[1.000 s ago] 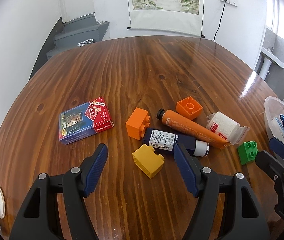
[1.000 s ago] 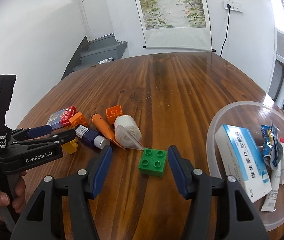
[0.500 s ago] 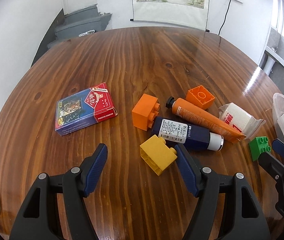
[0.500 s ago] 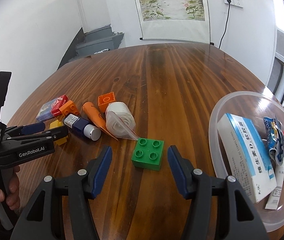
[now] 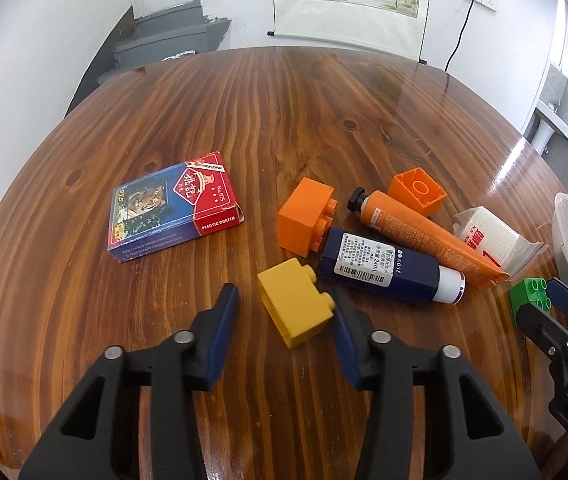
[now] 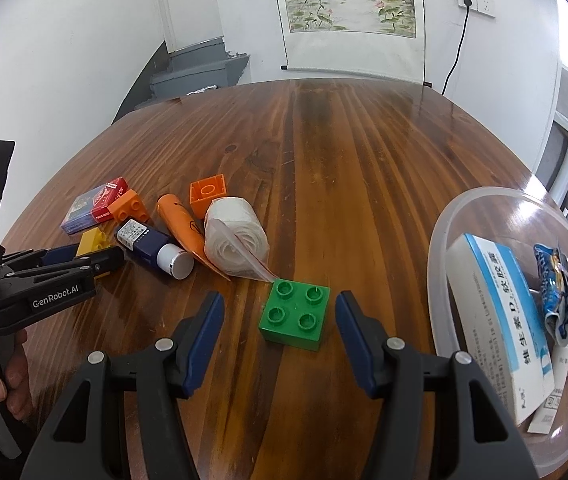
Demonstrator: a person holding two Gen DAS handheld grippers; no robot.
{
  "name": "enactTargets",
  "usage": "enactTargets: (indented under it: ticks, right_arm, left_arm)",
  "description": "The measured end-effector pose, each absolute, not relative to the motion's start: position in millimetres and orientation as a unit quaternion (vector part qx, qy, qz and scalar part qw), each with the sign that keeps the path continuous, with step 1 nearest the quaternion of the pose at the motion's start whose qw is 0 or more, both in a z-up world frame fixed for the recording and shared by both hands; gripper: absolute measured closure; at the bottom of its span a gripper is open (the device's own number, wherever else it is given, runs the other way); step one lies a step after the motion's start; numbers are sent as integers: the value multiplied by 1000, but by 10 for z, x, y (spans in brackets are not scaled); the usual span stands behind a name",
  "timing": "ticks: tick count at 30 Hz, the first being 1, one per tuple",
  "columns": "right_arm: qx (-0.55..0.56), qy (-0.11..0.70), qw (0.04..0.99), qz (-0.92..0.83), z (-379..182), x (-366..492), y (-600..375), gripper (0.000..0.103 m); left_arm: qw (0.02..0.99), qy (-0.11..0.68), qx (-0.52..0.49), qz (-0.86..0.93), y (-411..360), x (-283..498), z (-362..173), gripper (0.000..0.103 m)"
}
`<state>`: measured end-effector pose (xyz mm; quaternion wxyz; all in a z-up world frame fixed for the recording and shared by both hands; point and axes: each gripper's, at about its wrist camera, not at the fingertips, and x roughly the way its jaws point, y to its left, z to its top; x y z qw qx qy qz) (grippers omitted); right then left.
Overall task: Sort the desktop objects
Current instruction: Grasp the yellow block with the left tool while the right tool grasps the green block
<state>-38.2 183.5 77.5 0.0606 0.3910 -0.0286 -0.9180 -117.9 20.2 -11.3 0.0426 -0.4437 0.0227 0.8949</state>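
both hand-held grippers have come closer to the blocks since a second ago. the left hand-held gripper (image 5: pixel 284 312) now has the yellow block (image 5: pixel 295 307) between its open fingers, not squeezed yet. the right hand-held gripper (image 6: pixel 280 320) is open too, with the green block (image 6: pixel 295 319) sitting flat on the desk (image 6: pixel 343 160) between its fingers, and no finger touches it.

the step looks like picking up blocks to sort them. next, each one likely needs to drop a little lower and close on its block.

counting: one yellow block, one green block, two orange blocks (image 5: pixel 304 217) (image 5: pixel 416 193), one orange tube (image 5: pixel 419 228), one dark blue tube (image 5: pixel 387 265), one white roll in a bag (image 6: pixel 235 243), one box of cards (image 5: pixel 172 205). the clear bowl (image 6: pixel 439 248) near the green block holds a blue and white box (image 6: pixel 499 320) and some small packs that are hard to count.
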Motion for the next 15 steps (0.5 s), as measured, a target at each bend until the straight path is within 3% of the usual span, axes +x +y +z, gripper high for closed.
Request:
enactTargets:
  ticks: [4,9,15]
  right_arm:
    - [402,-24,59,-914,752,-426,1828,41]
    - [416,-14,63,-907,715,-488,1786,44]
    - [423,9,56,-904,688,-570,1735,61]
  left_arm:
    - [47,16,-446,894,201,-1160,-101,74]
    - [48,24,-434,899,236,-1111,-24,77]
    - [56,36,-416,907,317,-1025,78,78]
